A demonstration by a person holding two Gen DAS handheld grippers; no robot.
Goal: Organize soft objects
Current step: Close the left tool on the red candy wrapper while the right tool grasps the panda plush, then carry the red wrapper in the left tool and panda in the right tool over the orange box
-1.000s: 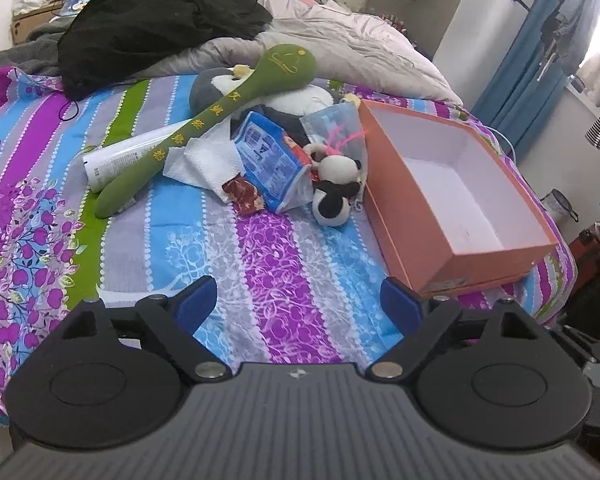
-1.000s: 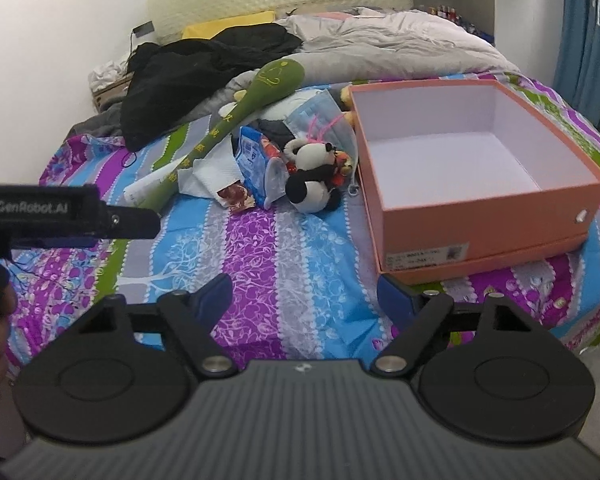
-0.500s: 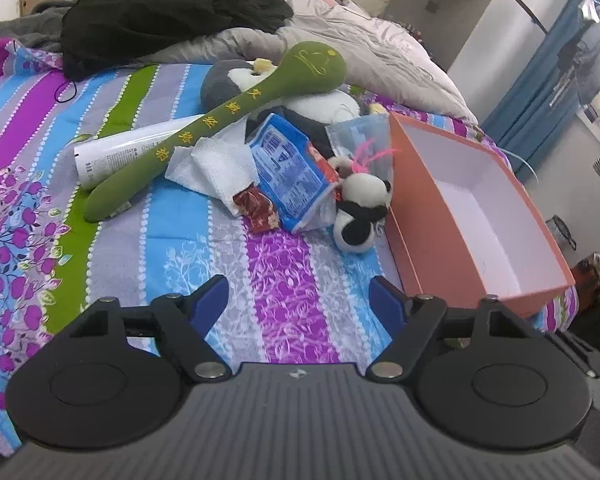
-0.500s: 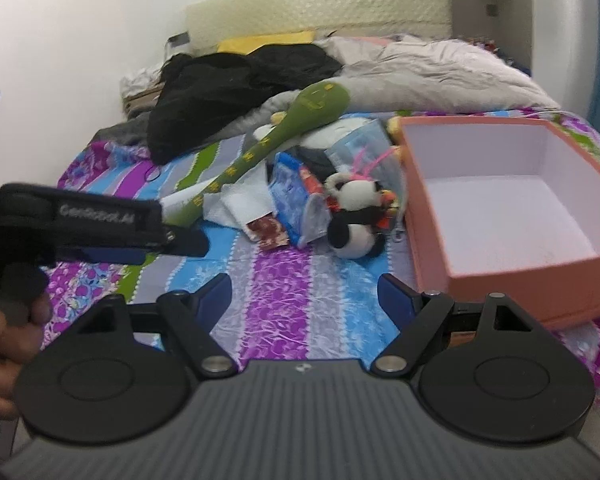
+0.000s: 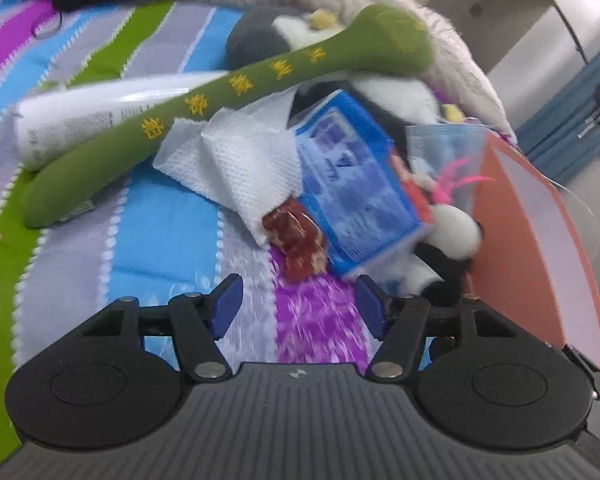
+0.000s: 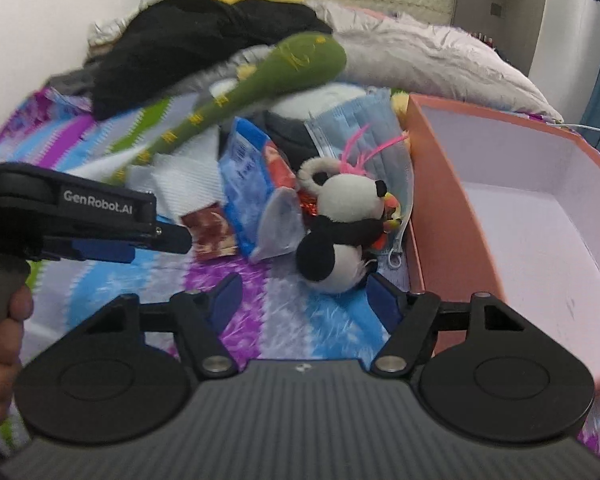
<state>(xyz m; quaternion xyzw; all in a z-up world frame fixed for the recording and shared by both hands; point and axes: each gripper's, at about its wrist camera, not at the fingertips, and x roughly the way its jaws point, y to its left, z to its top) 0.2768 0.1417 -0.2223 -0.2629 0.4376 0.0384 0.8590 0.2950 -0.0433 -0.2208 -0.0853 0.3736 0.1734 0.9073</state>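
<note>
Both hand-held grippers hang with jaws spread and empty over the striped bed, the left hand-held gripper before the red wrapper, the right hand-held gripper before the panda plush beside the orange box.

Panda plush lies just left of box, on bedspread.
</note>
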